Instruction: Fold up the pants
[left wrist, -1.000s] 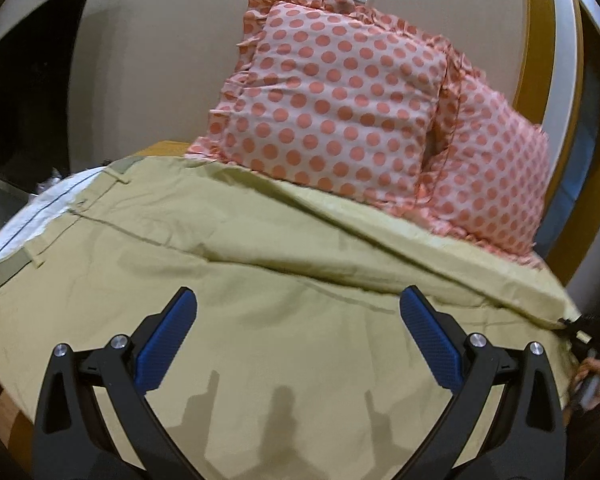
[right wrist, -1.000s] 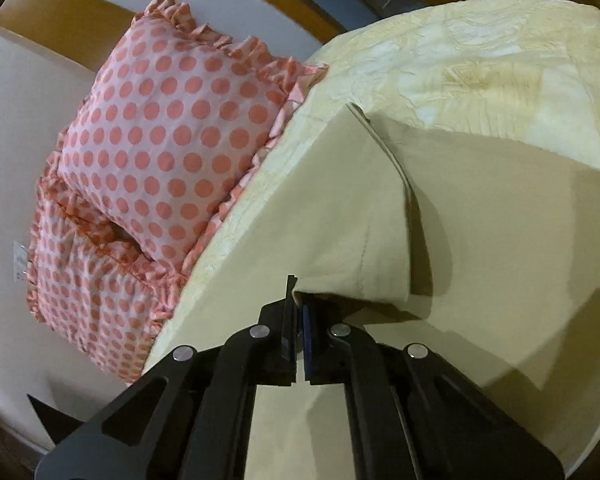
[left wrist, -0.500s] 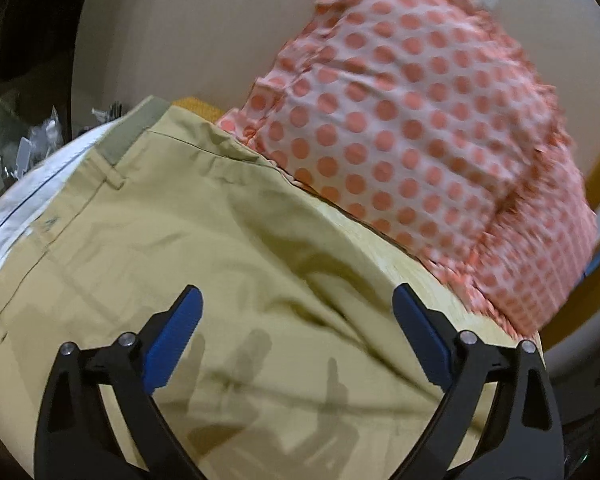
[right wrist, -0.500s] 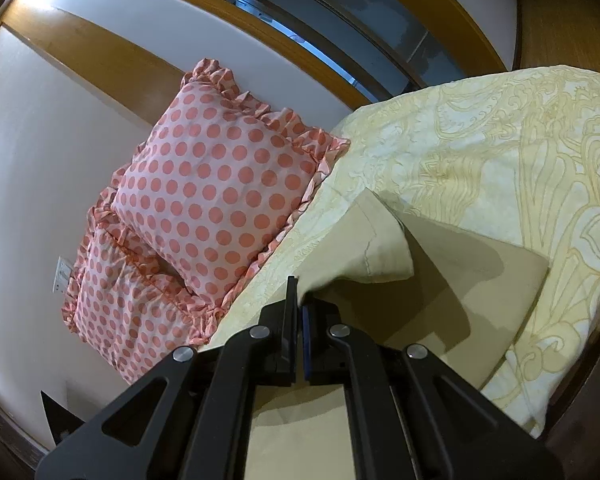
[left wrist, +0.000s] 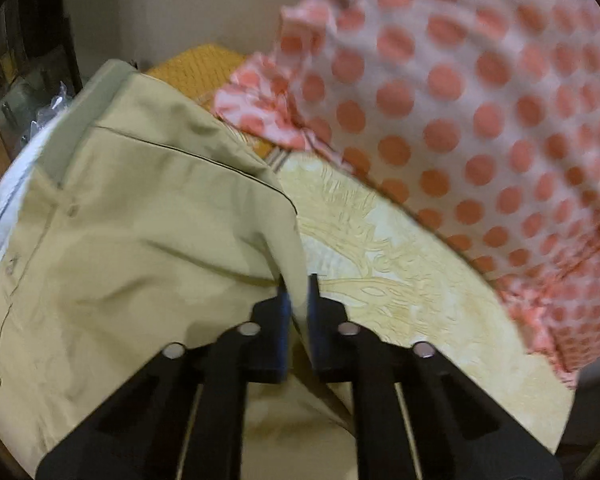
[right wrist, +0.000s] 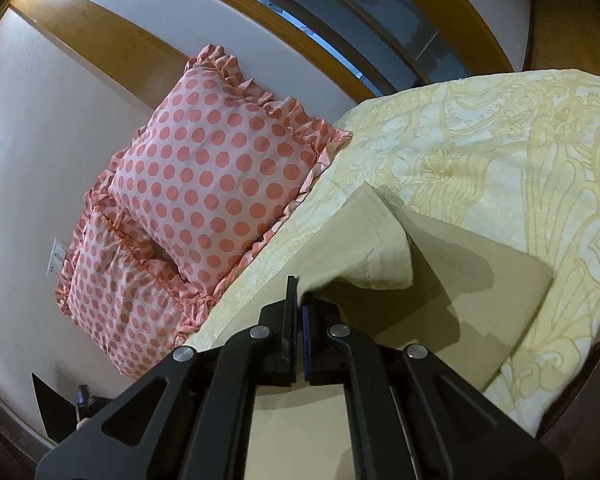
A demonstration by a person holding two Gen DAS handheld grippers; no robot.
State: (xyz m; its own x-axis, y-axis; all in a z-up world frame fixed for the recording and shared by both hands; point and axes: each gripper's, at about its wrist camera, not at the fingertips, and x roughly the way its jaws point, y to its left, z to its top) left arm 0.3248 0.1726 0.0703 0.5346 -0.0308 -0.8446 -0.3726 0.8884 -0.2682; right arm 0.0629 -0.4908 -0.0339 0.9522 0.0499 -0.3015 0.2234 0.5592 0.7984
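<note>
Khaki pants (left wrist: 140, 248) pinched inside each hand-held gripper (left wrist: 296, 296) (right wrist: 298, 300).

Left gripper (left wrist: 298, 300) newly clamped on pants (left wrist: 140, 240)

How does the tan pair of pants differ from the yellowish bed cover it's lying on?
The pants are plain tan; the bed cover is pale yellow with a swirling pattern. The pants are pinched by the left tongs and right tongs, one end lifted and draped; the bed cover lies spread, untouched. Both are soft cloth.
</note>
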